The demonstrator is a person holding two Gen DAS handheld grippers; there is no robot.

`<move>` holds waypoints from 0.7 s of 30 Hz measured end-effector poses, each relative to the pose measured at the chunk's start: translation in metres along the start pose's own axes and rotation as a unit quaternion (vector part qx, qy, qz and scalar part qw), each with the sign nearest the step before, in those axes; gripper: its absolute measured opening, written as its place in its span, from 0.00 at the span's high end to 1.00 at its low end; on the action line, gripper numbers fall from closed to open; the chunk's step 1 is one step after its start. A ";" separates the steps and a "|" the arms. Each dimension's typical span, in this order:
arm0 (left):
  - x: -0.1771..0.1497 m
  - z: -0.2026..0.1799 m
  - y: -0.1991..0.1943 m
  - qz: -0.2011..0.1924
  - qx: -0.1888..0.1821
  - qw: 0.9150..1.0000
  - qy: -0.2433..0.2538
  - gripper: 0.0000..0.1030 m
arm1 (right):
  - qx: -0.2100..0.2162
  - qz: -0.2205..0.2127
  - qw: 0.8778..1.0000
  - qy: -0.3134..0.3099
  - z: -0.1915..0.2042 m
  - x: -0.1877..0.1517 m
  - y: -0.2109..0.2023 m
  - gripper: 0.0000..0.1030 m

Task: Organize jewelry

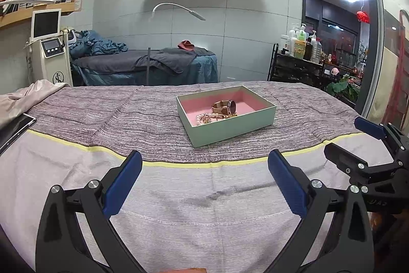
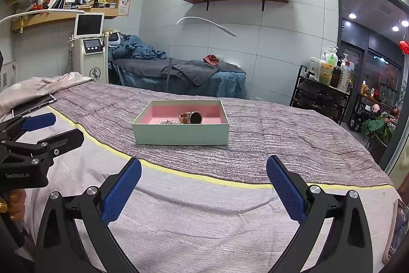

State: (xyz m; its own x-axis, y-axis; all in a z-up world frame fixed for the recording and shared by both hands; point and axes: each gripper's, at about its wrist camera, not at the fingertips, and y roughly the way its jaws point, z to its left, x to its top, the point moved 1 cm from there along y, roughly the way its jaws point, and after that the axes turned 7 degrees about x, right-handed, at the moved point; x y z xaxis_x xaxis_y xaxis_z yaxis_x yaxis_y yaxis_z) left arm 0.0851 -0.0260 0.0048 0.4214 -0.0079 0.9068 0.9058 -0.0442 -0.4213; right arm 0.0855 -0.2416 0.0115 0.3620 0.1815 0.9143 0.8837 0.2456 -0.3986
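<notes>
Mint box (image 1: 231,131), jewelry inside.
We hold both tongs (image 1: 204,179) (image 2: 203,183) wide apart, empty; approach the watch (image 2: 191,117) slowly from above.

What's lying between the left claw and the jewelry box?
Nothing: only bare bedspread with its yellow stripe between left claw and box, in the left wrist view.

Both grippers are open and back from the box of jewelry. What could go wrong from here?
The watch, pearl bracelet and gold pieces lie bunched in one corner of the box, so a pinch may drag neighbours along. The light box sits on wrinkled bedspread and could slide if a finger nudges its wall.
</notes>
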 end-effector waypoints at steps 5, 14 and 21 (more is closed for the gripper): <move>-0.001 -0.001 0.000 0.000 0.006 1.000 0.005 0.06 | 0.001 0.002 1.000 0.002 0.001 0.000 0.001 0.07; -0.001 -0.004 0.003 0.004 0.009 1.000 0.009 0.06 | 0.002 0.006 1.000 0.005 -0.001 -0.003 0.002 0.07; -0.001 -0.003 0.003 0.004 0.010 1.000 0.009 0.06 | 0.003 0.006 1.000 0.003 -0.001 -0.002 0.001 0.07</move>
State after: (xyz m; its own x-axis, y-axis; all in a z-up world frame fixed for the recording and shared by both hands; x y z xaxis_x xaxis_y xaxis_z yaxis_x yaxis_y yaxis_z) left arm 0.0874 -0.0296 0.0022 0.4277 -0.0266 0.9035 0.9033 -0.0241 -0.4283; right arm 0.0866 -0.2430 0.0092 0.3739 0.1778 0.9103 0.8780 0.2485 -0.4092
